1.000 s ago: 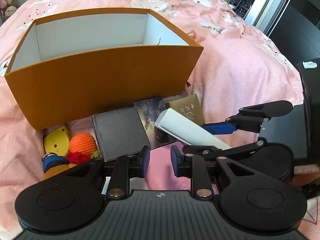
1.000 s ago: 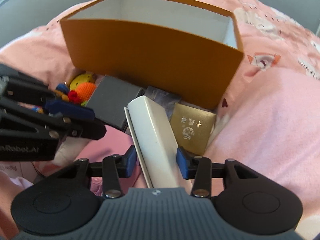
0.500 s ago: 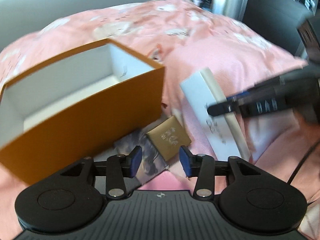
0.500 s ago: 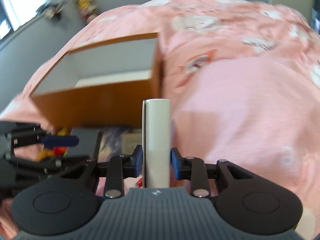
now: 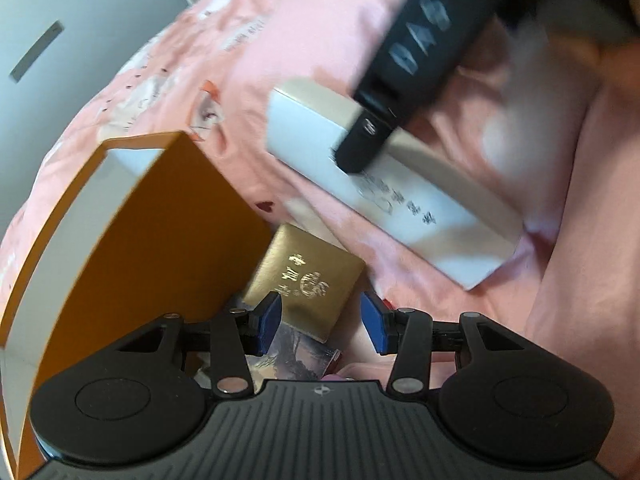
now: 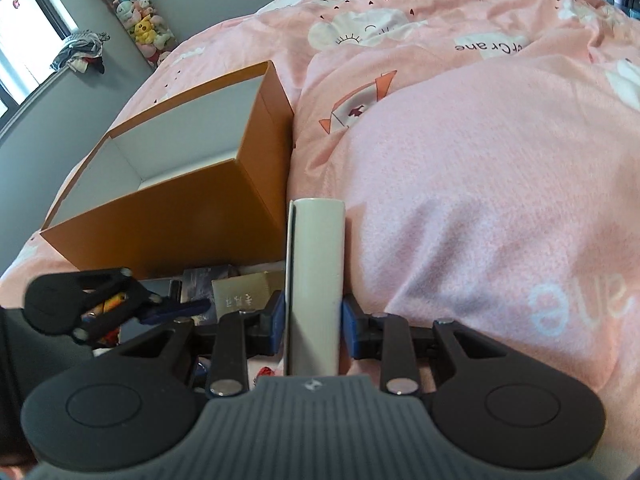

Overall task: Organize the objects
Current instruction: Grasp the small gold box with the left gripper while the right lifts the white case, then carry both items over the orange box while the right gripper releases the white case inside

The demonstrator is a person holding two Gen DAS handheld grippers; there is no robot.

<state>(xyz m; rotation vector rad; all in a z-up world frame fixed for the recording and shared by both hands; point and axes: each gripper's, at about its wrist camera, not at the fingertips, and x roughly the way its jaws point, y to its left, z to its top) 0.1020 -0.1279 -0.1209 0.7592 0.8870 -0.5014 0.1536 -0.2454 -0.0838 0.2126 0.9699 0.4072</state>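
White carton (image 6: 316, 280) is clamped edgewise in your right hand-held gripper (image 6: 313, 322), beside the orange box (image 6: 168, 208), ready for dropping in; left hand-held gripper (image 5: 322, 322) gapes empty.

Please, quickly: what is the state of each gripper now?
Left gripper: open, holding nothing.
Right gripper: shut on the white box.

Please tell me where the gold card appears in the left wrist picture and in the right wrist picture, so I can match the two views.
Left wrist: gold card lies low at centre, just beyond the open left gripper.
Right wrist: it shows small at lower left of centre, partly hidden.
Shared landmark: the orange box, close beside the card in both.
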